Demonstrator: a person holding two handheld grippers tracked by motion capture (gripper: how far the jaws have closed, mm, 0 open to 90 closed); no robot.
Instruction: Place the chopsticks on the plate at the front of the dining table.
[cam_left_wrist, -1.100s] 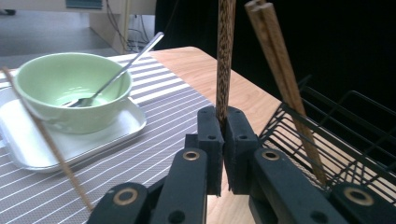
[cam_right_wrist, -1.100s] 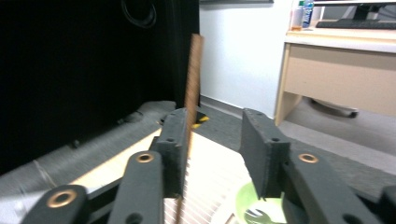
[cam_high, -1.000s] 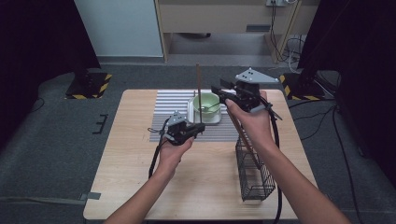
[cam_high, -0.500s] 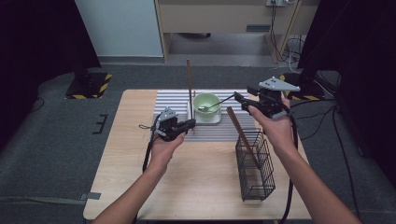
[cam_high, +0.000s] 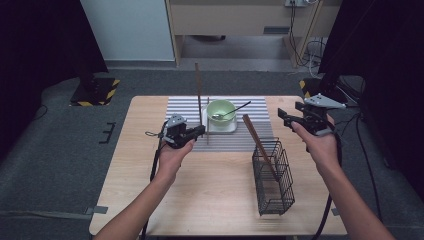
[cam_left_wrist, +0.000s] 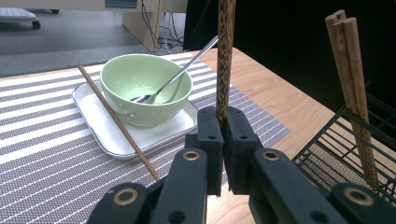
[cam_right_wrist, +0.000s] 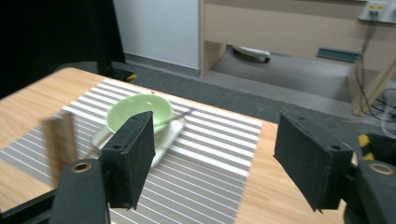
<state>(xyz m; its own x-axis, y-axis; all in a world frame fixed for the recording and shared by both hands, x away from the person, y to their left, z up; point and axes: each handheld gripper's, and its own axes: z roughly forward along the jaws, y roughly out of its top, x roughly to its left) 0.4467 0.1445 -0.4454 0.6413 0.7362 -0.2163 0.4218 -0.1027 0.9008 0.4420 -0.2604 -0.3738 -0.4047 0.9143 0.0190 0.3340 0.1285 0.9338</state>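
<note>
The high view looks forward and down from above the person's side of the table (cam_high: 150, 200), taking in the whole top with the green bowl (cam_high: 221, 111) near its far edge. The left gripper view sits low and close to the bowl (cam_left_wrist: 145, 95), looking along its jaws across the striped mat (cam_left_wrist: 42, 149), the wire basket (cam_left_wrist: 355, 154) beside it. The right gripper view looks from higher and farther off, down toward the bowl (cam_right_wrist: 135, 112) and the floor beyond. All three views share the bowl and mat.
</note>
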